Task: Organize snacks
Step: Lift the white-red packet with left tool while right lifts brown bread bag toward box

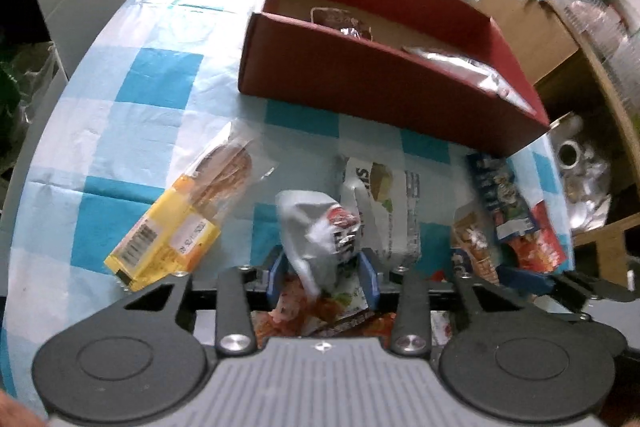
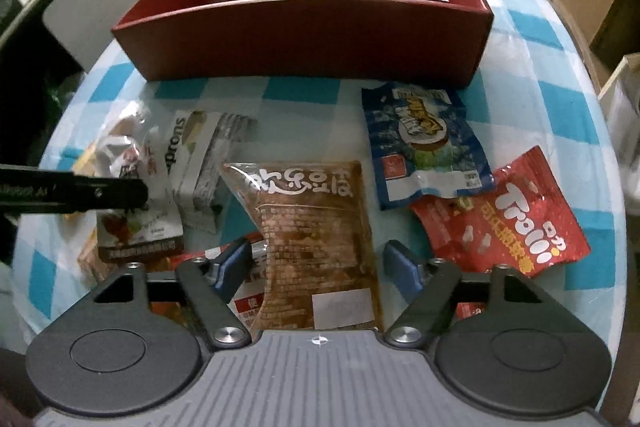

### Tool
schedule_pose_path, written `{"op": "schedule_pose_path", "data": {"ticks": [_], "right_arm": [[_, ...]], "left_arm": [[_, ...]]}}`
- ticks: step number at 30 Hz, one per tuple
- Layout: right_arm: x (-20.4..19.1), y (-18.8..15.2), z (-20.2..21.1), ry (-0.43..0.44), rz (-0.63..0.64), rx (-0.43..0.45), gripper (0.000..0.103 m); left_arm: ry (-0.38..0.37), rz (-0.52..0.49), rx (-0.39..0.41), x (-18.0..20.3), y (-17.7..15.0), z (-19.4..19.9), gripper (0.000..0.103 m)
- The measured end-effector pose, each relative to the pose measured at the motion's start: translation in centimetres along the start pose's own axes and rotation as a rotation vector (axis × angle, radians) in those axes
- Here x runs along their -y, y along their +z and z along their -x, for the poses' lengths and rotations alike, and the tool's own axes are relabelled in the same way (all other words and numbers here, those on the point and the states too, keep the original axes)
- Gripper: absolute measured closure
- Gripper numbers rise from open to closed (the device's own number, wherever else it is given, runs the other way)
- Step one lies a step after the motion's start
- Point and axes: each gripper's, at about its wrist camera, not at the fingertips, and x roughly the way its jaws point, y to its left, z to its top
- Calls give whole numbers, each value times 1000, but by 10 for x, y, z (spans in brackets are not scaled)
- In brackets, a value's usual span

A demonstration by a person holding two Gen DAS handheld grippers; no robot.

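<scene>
A red box [image 1: 360, 83] stands at the far side of the checked tablecloth and shows in the right wrist view too [image 2: 304, 31]; a few packets lie inside it. My left gripper [image 1: 324, 271] is shut on a crumpled white snack packet [image 1: 316, 223], held just above the cloth. My right gripper [image 2: 318, 263] is open, its blue fingers on either side of a brown snack packet [image 2: 312, 219] lying flat. A blue packet [image 2: 424, 143] and a red Trolli packet [image 2: 516, 219] lie to its right.
A yellow biscuit packet [image 1: 176, 227] lies left of my left gripper, a white packet [image 1: 392, 203] just beyond it. The table's round edge curves close on both sides. Cardboard boxes [image 1: 524, 23] and shelving stand off the table to the right.
</scene>
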Motion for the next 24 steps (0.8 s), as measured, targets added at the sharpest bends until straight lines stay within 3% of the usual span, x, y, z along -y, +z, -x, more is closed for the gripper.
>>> {"op": "schedule_pose_path", "data": {"ticks": [4,5,6,7,13,14,24], "right_arm": [[-7,-4,1,-43,49,11,34],[-6,-5,3,-36,44,16,41],[-4,-5,5,-13,36,19,46],[-2,-6,8,7,29,22,50],[14,-4,17,75,-44,32,56],[16,-3,21,92,-54,43,63],[29,1,28,164,-139,68,66]], "left_arm": [[59,-87,31,22,-5,-5,61],[65,-91,37,25,-5,-5,66],[61,-92,41,27,-4,-4,77],[42,-88,41,27,-3,-2,77],[-28,-65,44,27,0,7,89],[-36,-65,46,27,1,9,89],[-71,-36,55,22,6,19,89]]}}
